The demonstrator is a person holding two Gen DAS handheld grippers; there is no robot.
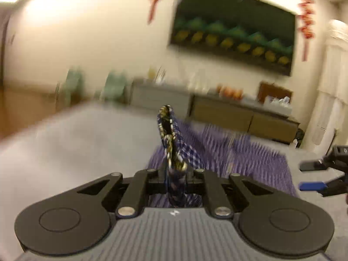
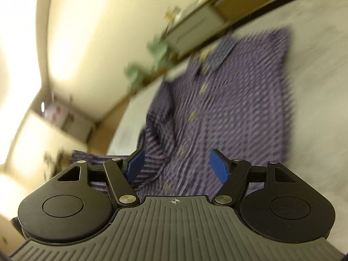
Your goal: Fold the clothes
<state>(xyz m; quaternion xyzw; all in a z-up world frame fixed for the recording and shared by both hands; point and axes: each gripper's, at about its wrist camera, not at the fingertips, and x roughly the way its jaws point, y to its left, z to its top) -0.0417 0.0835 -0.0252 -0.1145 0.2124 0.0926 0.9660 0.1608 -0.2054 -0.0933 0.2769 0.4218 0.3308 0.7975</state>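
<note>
The left gripper (image 1: 175, 169) is clenched on a bunched fold of the blue plaid button-up shirt (image 2: 228, 108), lifting it above the grey bench (image 1: 76, 148). The rest of the shirt lies spread on the bench. The right gripper (image 2: 176, 166) hangs over it, fingers apart, holding nothing.

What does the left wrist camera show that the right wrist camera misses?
Only the left wrist view shows the left tool shut on a fold of the checked shirt, plus a dark wall picture. Only the right wrist view shows the shirt's collar, its button row, and the right tool's fingers spread wide. Both show the shirt on the pale table.
</note>
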